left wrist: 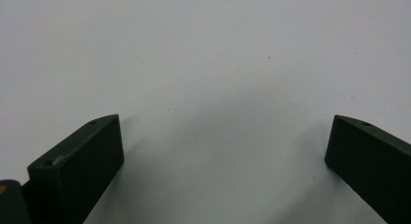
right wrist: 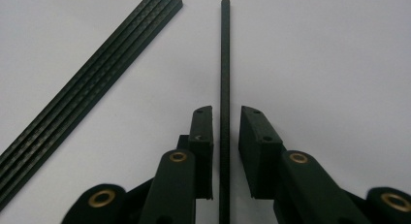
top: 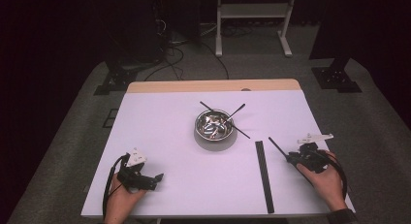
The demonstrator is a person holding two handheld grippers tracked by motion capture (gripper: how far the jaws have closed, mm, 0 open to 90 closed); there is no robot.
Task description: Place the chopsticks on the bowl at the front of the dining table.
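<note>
A single thin black stick (right wrist: 225,54) lies on the white table (top: 160,122) and runs straight between the jaws of my right gripper (right wrist: 226,110). A narrow gap shows on each side of it, so the pads do not press on it. From the high view, that stick (top: 277,146) points up and left from the right gripper (top: 290,157) near the table's right edge. A flat bundle of several black sticks (right wrist: 92,88) lies just to its left (top: 264,175). My left gripper (left wrist: 226,121) stands wide open over bare table at the front left (top: 155,179).
A metal bowl (top: 213,138) sits mid-table with small pieces inside. Two black sticks rest across it, one long (top: 241,132) and one leaning out to the back right (top: 238,109). Beyond the table's wooden far edge (top: 213,86) stand a white frame (top: 252,10) and floor cables.
</note>
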